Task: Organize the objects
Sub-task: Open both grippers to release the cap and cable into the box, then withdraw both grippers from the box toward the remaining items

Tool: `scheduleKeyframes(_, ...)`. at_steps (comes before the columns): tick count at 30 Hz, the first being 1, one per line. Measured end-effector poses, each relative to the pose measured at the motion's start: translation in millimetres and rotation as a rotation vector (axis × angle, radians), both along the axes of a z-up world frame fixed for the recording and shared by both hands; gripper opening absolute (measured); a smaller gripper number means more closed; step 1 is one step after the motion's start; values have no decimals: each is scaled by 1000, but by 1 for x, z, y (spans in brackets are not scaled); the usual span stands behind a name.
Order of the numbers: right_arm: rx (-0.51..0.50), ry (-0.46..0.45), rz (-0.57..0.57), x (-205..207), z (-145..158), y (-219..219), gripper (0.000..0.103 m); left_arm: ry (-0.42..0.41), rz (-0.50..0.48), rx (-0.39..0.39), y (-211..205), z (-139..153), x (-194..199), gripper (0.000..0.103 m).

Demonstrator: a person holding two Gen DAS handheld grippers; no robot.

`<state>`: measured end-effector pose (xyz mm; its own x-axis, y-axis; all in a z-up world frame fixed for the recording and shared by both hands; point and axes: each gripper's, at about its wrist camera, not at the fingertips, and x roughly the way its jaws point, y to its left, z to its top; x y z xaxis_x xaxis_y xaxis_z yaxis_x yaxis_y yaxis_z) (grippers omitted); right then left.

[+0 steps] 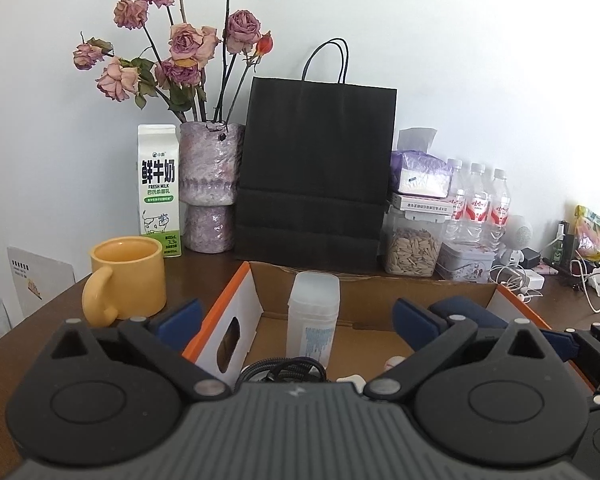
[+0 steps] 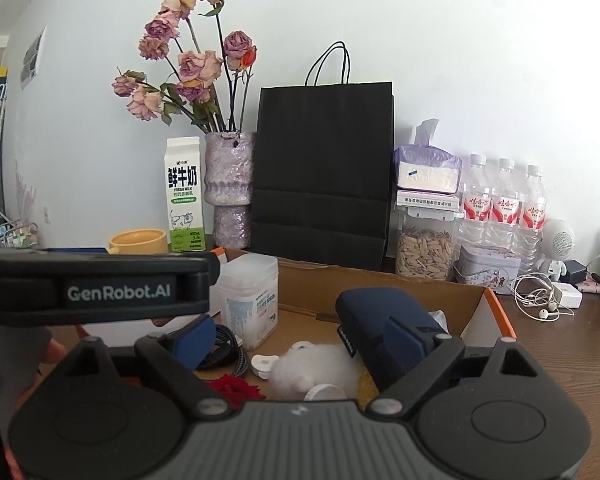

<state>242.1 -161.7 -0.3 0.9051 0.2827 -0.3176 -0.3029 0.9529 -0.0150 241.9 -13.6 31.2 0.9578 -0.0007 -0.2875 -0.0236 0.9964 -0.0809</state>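
standing upright in the corrugated cardboard box (image 1: 374,288), a frosted plastic jar (image 1: 313,316) sits at 12 o'clock of the spread left gripper (image 1: 296,314). right gripper (image 2: 296,338) gapes too, its body hiding fluffy white stuffing (image 2: 320,364).

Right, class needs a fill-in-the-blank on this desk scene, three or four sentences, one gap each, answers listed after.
1. The paper bag standing against the wall is ____ in colour.
2. The milk carton stands directly beside the vase that holds dried ____.
3. The mug on the table, outside the cardboard box, is ____ in colour.
4. The number of water bottles lined up in a row is ____.

Missing words: black; roses; yellow; three
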Motion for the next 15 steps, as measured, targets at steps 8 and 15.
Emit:
scheduleKeyframes(8, 2, -28, 23, -29, 12, -9, 97, 10, -35, -17, 6, 9, -24, 103)
scheduleKeyframes(15, -19, -2, 61, -63, 17, -20, 100, 25, -76, 0, 8, 18, -50, 103)
